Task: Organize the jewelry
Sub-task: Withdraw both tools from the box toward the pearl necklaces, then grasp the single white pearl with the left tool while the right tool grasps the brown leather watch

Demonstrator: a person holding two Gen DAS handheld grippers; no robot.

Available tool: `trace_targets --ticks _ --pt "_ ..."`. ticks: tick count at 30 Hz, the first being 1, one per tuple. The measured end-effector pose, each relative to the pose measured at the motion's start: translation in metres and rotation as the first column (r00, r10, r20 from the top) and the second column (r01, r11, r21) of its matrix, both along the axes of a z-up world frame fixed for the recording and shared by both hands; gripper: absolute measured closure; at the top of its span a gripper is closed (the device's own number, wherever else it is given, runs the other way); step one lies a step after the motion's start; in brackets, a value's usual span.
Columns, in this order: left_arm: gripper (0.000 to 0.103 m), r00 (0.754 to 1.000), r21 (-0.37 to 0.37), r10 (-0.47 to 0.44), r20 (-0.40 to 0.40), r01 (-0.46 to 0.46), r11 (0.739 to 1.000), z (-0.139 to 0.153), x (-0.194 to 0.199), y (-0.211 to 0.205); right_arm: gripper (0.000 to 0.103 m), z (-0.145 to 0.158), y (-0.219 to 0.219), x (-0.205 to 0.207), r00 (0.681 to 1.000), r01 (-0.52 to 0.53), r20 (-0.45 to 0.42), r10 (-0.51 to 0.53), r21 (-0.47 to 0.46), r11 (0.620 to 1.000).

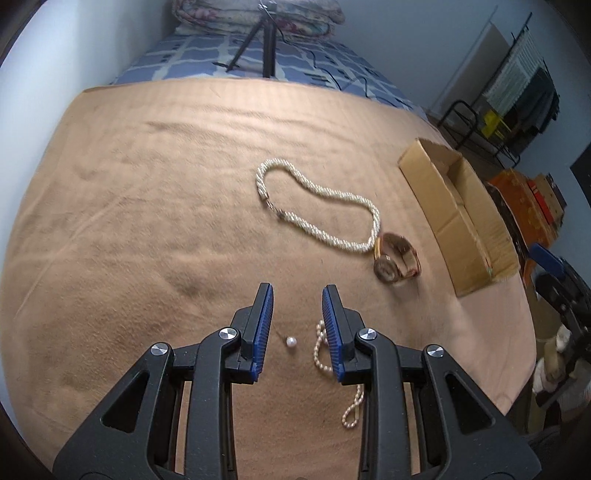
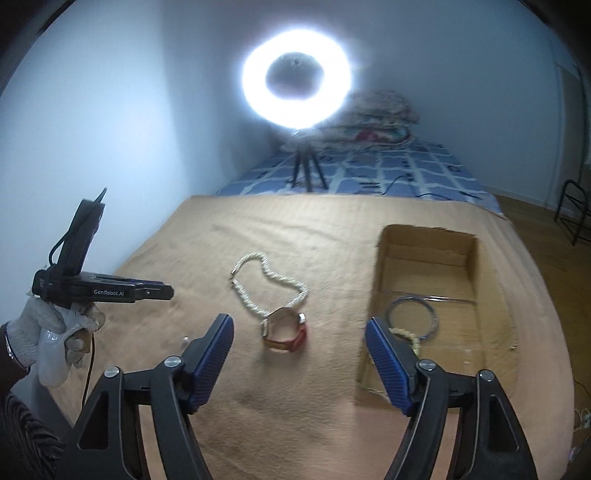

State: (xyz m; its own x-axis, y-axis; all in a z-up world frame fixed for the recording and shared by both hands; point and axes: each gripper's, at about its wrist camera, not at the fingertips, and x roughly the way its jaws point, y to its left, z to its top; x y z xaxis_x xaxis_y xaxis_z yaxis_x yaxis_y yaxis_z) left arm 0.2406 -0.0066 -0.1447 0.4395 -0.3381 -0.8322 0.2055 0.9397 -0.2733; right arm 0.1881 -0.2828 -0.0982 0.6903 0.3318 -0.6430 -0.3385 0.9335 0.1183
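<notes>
A thick white pearl necklace [image 1: 317, 206] lies on the tan blanket, also in the right wrist view [image 2: 269, 284]. A watch with a reddish strap [image 1: 397, 260] touches its near end [image 2: 286, 332]. My left gripper [image 1: 297, 295] is open, low over a single pearl pendant [image 1: 291, 341] and a thin pearl strand [image 1: 334, 373]. My right gripper [image 2: 299, 328] is open wide and empty, above the blanket near the watch. The open cardboard box [image 2: 476, 266] holds a thin ring bangle [image 2: 412, 317] and a pale beaded bracelet [image 2: 406, 338].
A ring light [image 2: 295, 79] on a tripod [image 1: 264, 48] stands on the blue patterned bedding behind the blanket. A folded quilt [image 1: 258, 14] lies at the far end. A white wall runs along the left. A black rack [image 1: 476, 122] and boxes stand at the right.
</notes>
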Motion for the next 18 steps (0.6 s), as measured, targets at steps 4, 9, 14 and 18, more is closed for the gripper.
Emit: trace_targets --ticks 4,9,14,18 --pt "0.076 0.999 -0.004 -0.027 -0.018 0.027 1.0 -0.007 -0.003 -0.002 0.038 -0.013 0.015 0.007 0.998 -0.046 -0.037 0.046 -0.011 0.999" --pt "0.076 0.997 0.009 -0.058 -0.054 0.058 0.998 -0.021 -0.009 -0.004 0.042 -0.029 0.028 0.016 0.993 -0.084 -0.085 0.082 -0.017 0.996" --pt "0.076 0.994 0.029 -0.065 -0.09 0.067 0.997 -0.036 -0.012 -0.005 0.047 -0.043 0.041 0.023 0.987 -0.113 -0.118 0.108 -0.04 0.993" --pt "0.076 0.992 0.027 -0.057 -0.112 0.061 0.998 -0.045 -0.013 -0.003 0.05 -0.054 0.051 0.028 0.983 -0.134 -0.137 0.124 -0.059 0.989"
